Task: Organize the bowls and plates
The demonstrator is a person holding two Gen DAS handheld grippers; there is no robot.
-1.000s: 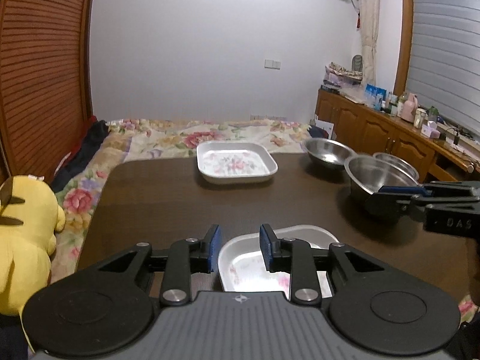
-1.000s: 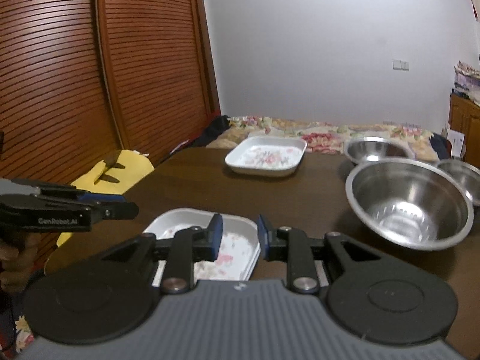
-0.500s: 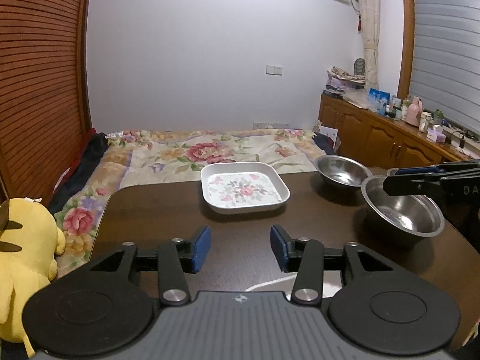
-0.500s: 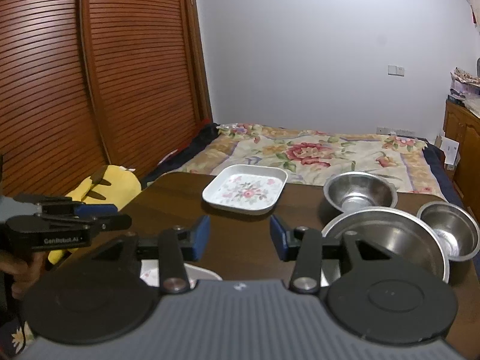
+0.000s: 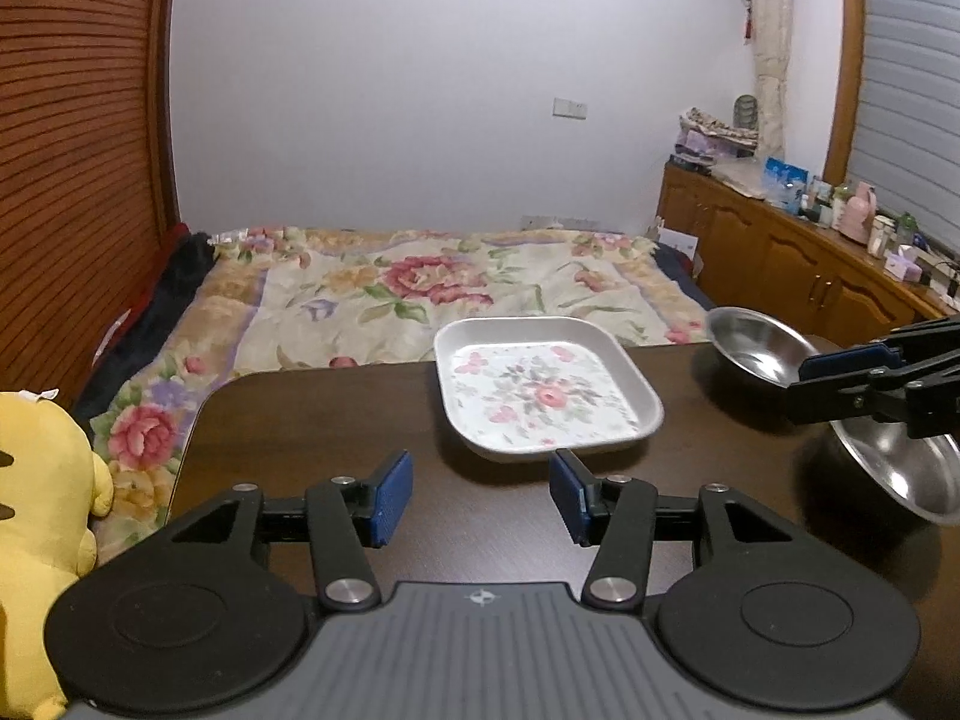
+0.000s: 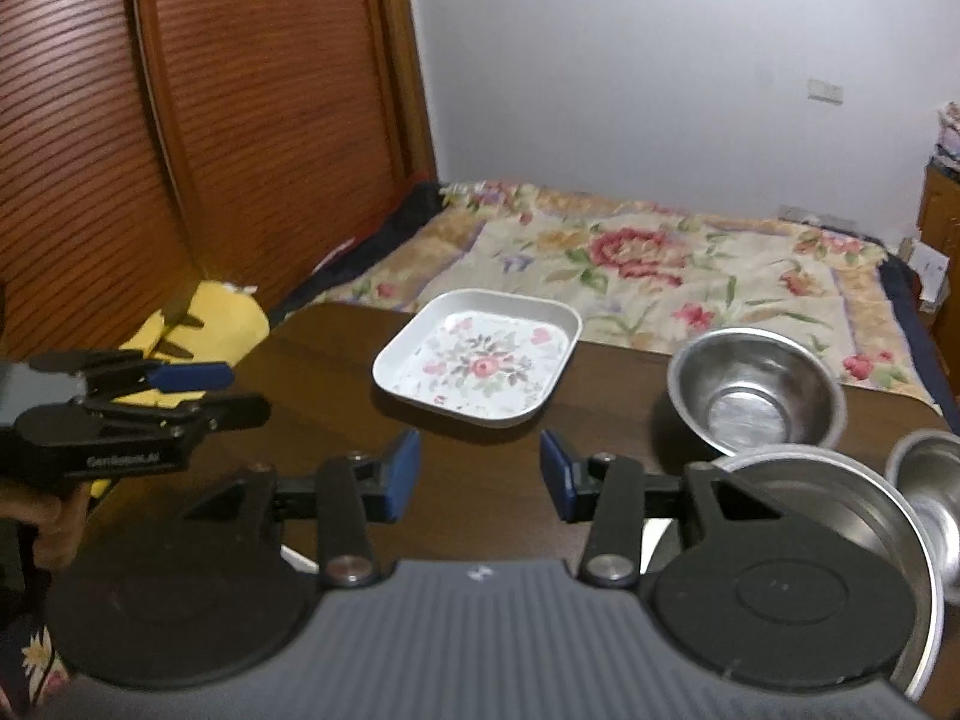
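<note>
Large steel bowl half hidden behind right gripper; small bowl edge-cropped.

A square plate sits on the bench near its far edge, roughly midway along it. To the plate's right, also near the far edge, stands a bowl. Nearer than that bowl, toward the bench's right edge, sit two more bowls side by side: a large bowl and, to its right, a small bowl close to the edge. A second plate's corner shows near the bench's near edge, mostly hidden. Beyond the far edge lies a bed. A stuffed toy rests off the bench's left edge. A cabinet runs along the right wall behind the bench.
</note>
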